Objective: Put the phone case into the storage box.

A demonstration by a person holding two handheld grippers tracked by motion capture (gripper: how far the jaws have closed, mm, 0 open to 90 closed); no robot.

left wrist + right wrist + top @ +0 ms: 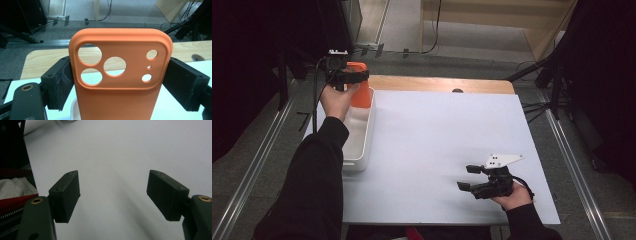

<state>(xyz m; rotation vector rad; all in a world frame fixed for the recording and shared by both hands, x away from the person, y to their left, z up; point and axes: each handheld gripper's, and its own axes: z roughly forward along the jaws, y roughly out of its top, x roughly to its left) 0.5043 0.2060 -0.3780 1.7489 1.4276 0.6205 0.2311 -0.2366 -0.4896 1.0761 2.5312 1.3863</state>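
Matte orange phone case, round cut-outs, between padded jaws

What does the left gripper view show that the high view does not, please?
Left gripper view: the orange phone case's round camera cutouts, with both pads pressed on its side edges. High view: the white bin beneath the case, and the right gripper with open, empty jaws over the white table. Both: the left gripper holding the case, and the wooden edge beyond.
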